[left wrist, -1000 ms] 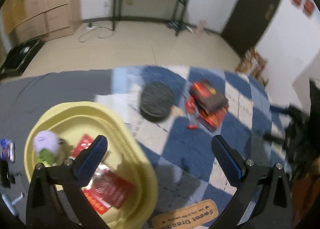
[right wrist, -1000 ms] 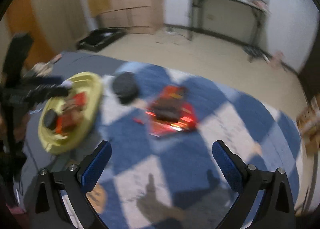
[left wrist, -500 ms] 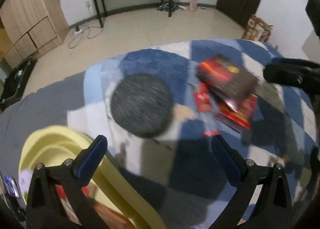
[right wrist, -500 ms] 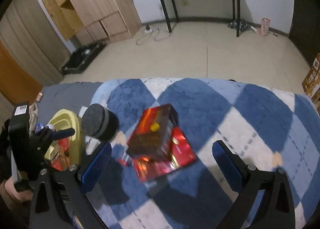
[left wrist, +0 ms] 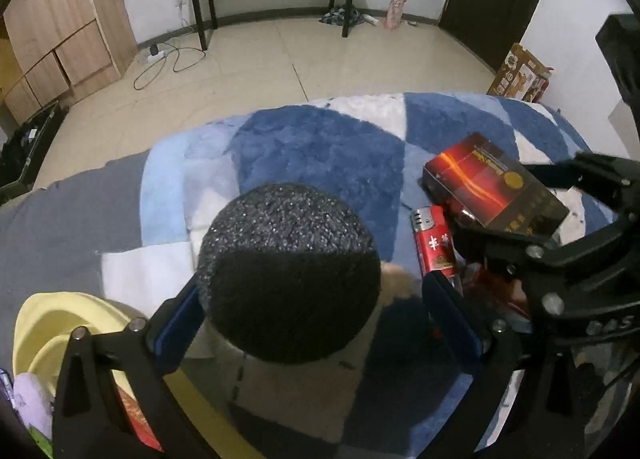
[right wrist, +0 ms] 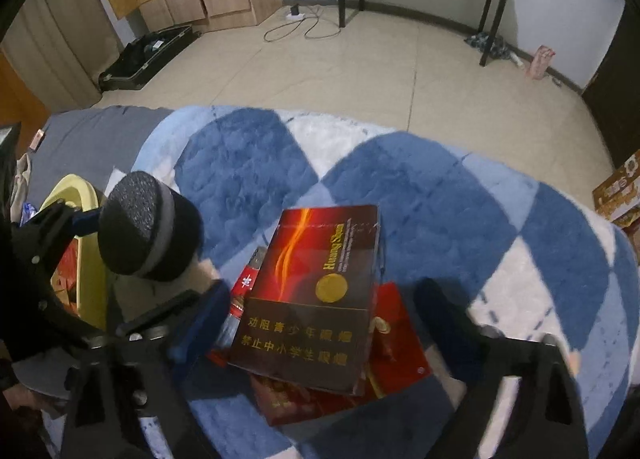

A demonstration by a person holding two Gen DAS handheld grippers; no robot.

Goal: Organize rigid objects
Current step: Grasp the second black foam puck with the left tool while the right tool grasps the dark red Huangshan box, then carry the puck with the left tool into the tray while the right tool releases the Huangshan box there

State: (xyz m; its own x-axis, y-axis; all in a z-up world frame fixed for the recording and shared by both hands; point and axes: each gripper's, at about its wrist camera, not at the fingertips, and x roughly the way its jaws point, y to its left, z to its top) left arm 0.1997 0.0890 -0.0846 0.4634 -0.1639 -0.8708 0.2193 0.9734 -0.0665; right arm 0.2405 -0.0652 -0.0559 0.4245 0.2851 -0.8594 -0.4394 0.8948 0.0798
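Left wrist view: yellow basin [left wrist: 52,323] near left already w/ red packs and a purple toy, rest not yet sorted; left gripper [left wrist: 316,319] jaws wide, just been closing round black round puck [left wrist: 288,279], left pad at its edge, right pad apart, red lighter [left wrist: 434,243] just right. Right wrist view: right gripper [right wrist: 316,323] jaws half-wide, just been closing, straddling dark red box [right wrist: 316,291] atop red packets [right wrist: 396,355] on blue-white rug [right wrist: 440,195], pads not pressing yet.

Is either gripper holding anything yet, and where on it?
Nothing held yet. The left gripper, jaws just closing, straddles the black foam puck; the right gripper, also closing, straddles the dark red box.
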